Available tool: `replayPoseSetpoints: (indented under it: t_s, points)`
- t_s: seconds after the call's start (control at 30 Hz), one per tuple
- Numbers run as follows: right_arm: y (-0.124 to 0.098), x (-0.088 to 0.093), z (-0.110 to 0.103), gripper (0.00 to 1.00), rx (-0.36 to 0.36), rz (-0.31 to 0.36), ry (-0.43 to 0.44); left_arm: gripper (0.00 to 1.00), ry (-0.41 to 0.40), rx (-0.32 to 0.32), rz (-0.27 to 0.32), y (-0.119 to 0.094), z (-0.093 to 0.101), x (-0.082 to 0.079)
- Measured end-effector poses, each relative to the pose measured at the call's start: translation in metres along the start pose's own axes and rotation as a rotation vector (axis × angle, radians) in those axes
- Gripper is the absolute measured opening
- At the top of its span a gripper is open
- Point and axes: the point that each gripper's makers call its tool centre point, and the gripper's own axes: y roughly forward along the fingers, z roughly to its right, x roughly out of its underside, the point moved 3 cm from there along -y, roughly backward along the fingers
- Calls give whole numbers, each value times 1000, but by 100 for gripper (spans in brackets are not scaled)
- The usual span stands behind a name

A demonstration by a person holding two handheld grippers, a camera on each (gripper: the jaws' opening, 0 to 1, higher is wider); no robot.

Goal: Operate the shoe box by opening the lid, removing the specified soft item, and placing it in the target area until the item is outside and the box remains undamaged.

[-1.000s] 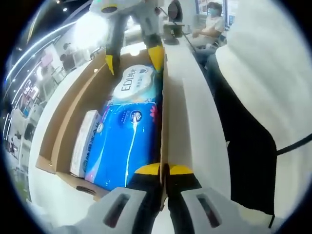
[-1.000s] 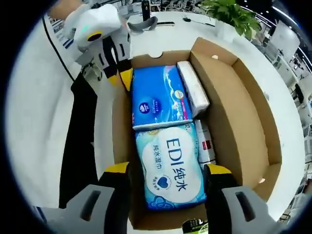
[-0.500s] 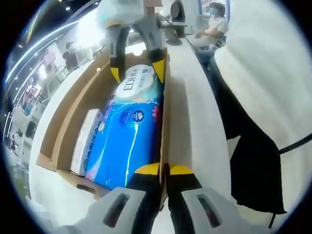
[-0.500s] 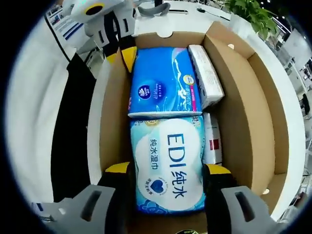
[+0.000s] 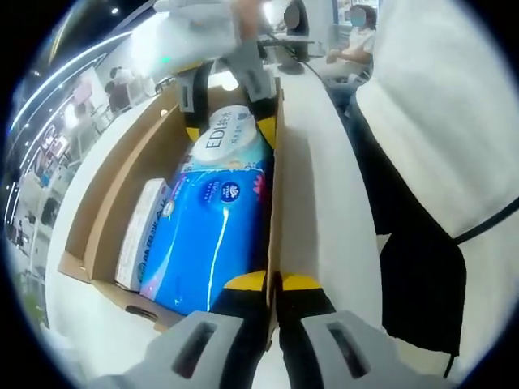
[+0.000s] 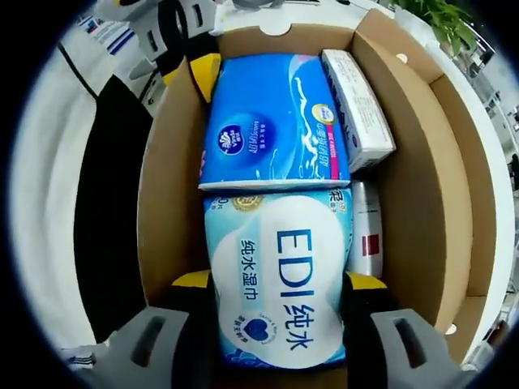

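The shoe box stands open on a white worktop, its brown cardboard walls bare and its lid already off the top. Inside, the EDI wipes pack, light blue with a white label, lies at one end of the box, touching the dark blue tissue pack that fills the other end. A slim white carton lies along the box wall beside the blue pack, and a small white-and-red box sits just beside the wipes pack. The right gripper reaches down into the box with its yellow-tipped jaws spread apart, one on each long side of the wipes pack; whether they press it cannot be told. The left gripper has its jaws closed on the box's side wall near one corner, pinching the cardboard edge. In the left gripper view, the right gripper straddles the wipes pack at the far end.
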Motion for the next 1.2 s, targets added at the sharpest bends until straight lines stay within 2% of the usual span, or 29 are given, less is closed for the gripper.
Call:
replayPoseSetpoints:
  t_s: [0.17, 0.37, 1.2]
  points:
    - [11, 1, -1, 66, 11, -57, -22, 3, -12, -21, -5, 0, 0, 0]
    - [17, 3, 0, 67, 51, -160, -52, 3, -6, -3, -7, 0, 0, -1]
    - [20, 1, 0, 66, 17, -171, -63, 2, -16, 35, -28, -1, -1, 1]
